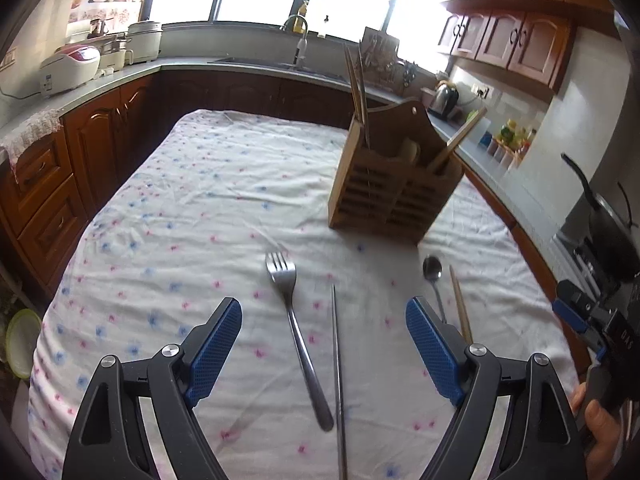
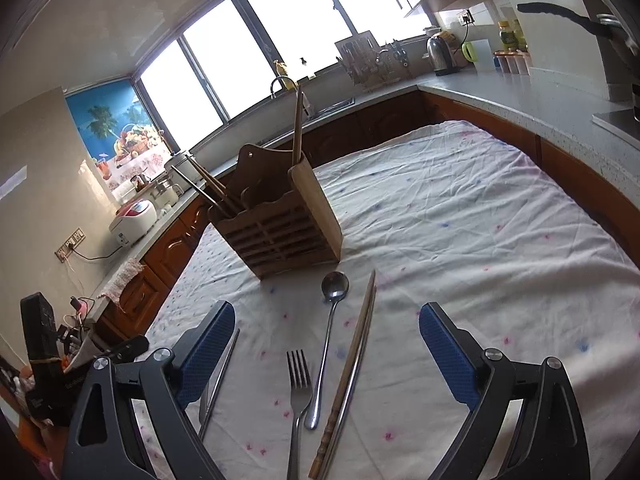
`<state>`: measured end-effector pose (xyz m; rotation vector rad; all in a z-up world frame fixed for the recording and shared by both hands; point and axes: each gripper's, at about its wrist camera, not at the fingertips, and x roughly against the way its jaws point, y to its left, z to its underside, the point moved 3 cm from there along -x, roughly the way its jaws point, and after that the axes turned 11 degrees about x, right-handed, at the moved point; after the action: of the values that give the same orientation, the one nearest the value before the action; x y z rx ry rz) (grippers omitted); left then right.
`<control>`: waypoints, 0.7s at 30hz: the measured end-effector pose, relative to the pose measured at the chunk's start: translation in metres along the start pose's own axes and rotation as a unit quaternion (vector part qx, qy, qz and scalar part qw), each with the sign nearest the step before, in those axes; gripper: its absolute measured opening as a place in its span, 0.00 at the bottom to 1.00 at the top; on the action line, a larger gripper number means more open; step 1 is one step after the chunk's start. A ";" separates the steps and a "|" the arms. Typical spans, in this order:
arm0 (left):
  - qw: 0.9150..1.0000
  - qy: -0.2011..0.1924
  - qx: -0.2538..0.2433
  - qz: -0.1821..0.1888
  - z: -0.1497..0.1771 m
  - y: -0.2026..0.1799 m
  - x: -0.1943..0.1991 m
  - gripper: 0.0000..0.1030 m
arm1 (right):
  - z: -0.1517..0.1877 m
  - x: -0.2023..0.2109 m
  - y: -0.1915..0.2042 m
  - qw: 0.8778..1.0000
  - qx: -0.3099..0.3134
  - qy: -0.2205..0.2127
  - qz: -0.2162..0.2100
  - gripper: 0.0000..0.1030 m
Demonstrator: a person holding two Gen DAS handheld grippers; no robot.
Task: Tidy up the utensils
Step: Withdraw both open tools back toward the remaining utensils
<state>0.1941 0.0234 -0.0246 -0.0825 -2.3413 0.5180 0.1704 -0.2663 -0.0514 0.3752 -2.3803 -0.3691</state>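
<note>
Both the left gripper [image 1: 324,334] and right gripper [image 2: 327,344] hang with fingers released, grasping nothing. "DAS" reads on the right gripper's body. A fork [image 1: 296,328] lies mid-bench before the wooden caddy [image 1: 394,188].

1. The left gripper [image 1: 324,344] hangs over the cloth-covered bench [image 1: 180,220], jaws spread wide, holding nothing.
2. Between its fingers lie a fork [image 1: 296,332] and a metal chopstick [image 1: 338,380], side by side.
3. A spoon [image 1: 434,280] and a wooden chopstick [image 1: 460,304] lie further right.
4. The wooden utensil holder [image 1: 392,184] stands beyond them, chopsticks upright inside.
</note>
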 end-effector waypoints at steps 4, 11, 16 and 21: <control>1.000 0.005 -0.009 -0.005 0.007 -0.003 0.002 0.82 | 0.002 0.001 0.005 1.000 0.012 0.000 0.002 0.92; 1.000 0.011 -0.019 -0.010 0.009 -0.009 -0.006 0.81 | 0.005 -0.007 0.010 1.000 0.022 0.011 -0.003 0.92; 1.000 0.018 -0.022 -0.012 0.011 -0.009 -0.016 0.80 | 0.007 -0.019 0.011 0.999 0.024 0.022 -0.011 0.92; 0.999 0.027 -0.026 -0.013 0.012 -0.012 -0.027 0.79 | 0.006 -0.029 0.012 0.999 0.033 0.030 -0.014 0.91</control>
<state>0.2066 0.0030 -0.0456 -0.0893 -2.3002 0.4357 0.1856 -0.2436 -0.0685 0.4430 -2.3343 -0.2890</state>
